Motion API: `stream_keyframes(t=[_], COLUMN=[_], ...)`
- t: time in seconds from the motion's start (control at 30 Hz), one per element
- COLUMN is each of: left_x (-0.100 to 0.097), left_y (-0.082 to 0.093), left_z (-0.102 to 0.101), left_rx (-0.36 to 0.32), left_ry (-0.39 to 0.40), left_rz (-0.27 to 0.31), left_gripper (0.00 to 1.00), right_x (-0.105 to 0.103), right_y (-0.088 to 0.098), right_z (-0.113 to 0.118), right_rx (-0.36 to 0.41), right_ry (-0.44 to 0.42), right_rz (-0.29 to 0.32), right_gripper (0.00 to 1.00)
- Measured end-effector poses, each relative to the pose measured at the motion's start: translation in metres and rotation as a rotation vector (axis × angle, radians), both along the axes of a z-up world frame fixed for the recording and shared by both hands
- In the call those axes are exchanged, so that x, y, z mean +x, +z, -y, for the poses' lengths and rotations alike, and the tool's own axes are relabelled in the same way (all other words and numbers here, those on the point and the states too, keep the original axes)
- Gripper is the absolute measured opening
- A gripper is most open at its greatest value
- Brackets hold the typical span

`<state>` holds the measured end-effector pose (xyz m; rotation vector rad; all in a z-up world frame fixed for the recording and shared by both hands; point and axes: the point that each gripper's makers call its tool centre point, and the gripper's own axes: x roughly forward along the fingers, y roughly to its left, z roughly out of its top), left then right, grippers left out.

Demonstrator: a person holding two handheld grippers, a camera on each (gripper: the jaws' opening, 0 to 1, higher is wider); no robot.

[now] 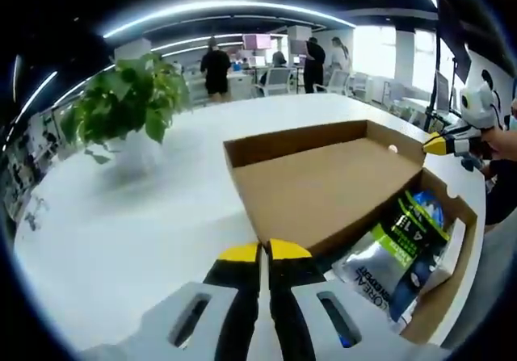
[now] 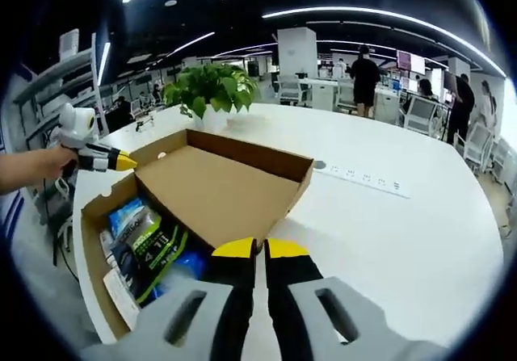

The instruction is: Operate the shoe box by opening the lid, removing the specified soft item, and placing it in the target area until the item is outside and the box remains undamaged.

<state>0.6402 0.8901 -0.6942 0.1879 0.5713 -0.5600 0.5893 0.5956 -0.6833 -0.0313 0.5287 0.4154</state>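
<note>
A broad white desk [image 1: 121,240] carries the open shoe box [image 1: 323,187] at its edge, plant [image 1: 129,102] beyond it, soft packets [image 1: 400,248] inside. Left gripper [image 1: 264,252] and right gripper [image 2: 260,249]: jaws closed, holding nothing.

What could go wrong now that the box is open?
The lid is folded partly over the box, covering some of the packets; pulling one out from under it could bend or tear the cardboard. The packets look shiny, so a tool might slip off. The box sits near the table edge, so a hard tug could drag it off.
</note>
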Motion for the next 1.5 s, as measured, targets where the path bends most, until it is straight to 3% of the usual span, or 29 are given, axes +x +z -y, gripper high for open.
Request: stream_keyframes(t=[0.6, 0.97, 1.3, 1.5], left_x=[0.003, -0.002, -0.014, -0.026], left_y=[-0.005, 0.001, 0.013, 0.020], left_z=[0.000, -0.001, -0.007, -0.001], left_rx=[0.002, 0.012, 0.011, -0.007], left_ry=[0.028, 0.052, 0.070, 0.069], left_rz=[-0.031, -0.028, -0.025, -0.028], left_gripper=[0.00, 0.00, 0.12, 0.16], right_x=[0.004, -0.008, -0.029, -0.041], right_y=[-0.009, 0.007, 0.017, 0.012], right_z=[0.001, -0.003, -0.016, -0.031], right_rx=[-0.010, 0.025, 0.068, 0.080], right_ry=[0.008, 0.023, 0.057, 0.100], right_rz=[-0.022, 0.014, -0.004, -0.044], right_gripper=[0.03, 0.14, 0.17, 0.18])
